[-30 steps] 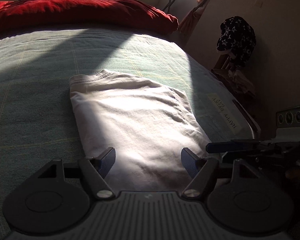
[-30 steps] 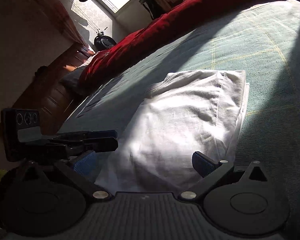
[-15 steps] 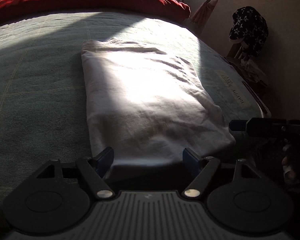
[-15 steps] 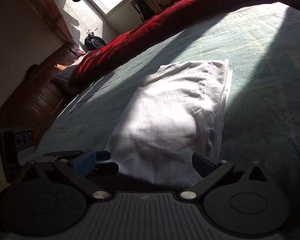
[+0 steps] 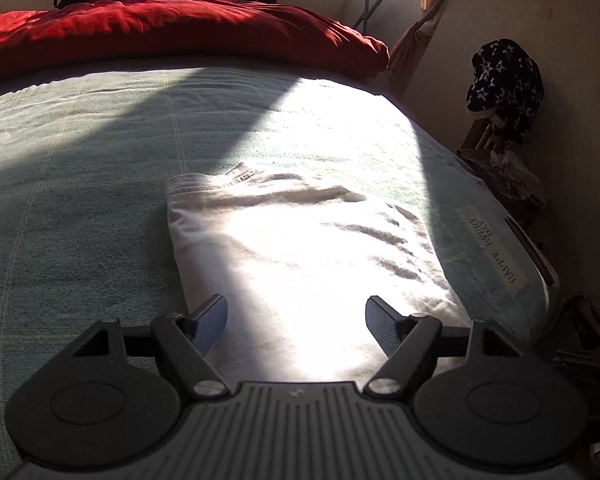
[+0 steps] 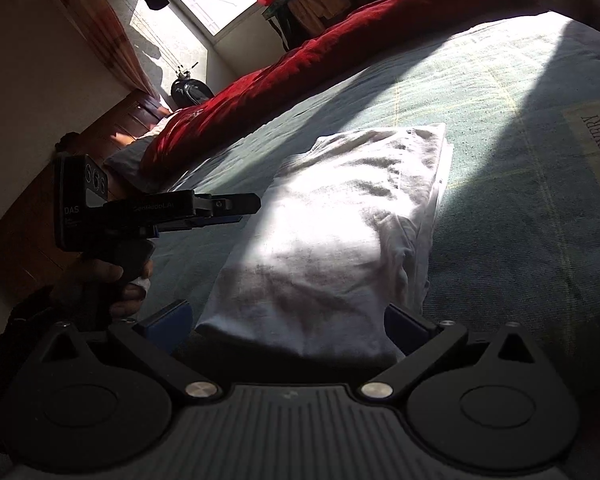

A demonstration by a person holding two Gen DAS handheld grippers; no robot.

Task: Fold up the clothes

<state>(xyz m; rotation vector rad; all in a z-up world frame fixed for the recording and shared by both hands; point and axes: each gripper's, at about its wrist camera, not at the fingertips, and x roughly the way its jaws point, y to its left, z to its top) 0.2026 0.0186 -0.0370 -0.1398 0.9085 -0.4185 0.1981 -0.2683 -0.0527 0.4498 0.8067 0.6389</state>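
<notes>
A white garment [image 5: 308, 248], folded into a flat rectangle, lies on the green bedspread [image 5: 80, 220] in bright sun. It also shows in the right wrist view [image 6: 340, 232]. My left gripper [image 5: 296, 322] is open and empty, its fingers low over the garment's near end. My right gripper [image 6: 288, 322] is open and empty, its fingers either side of the garment's near edge. The left gripper shows in the right wrist view [image 6: 236, 206], held in a hand just left of the garment.
A red duvet [image 5: 172, 32] lies along the far side of the bed. A label with print [image 5: 492, 248] is sewn near the bed's right edge. A star-patterned cloth [image 5: 504, 80] hangs by the wall. A wooden headboard [image 6: 112, 128] stands at left.
Both grippers have shifted around the folded garment and stayed open. The left gripper has come forward over its near end. The garment lies as before.
</notes>
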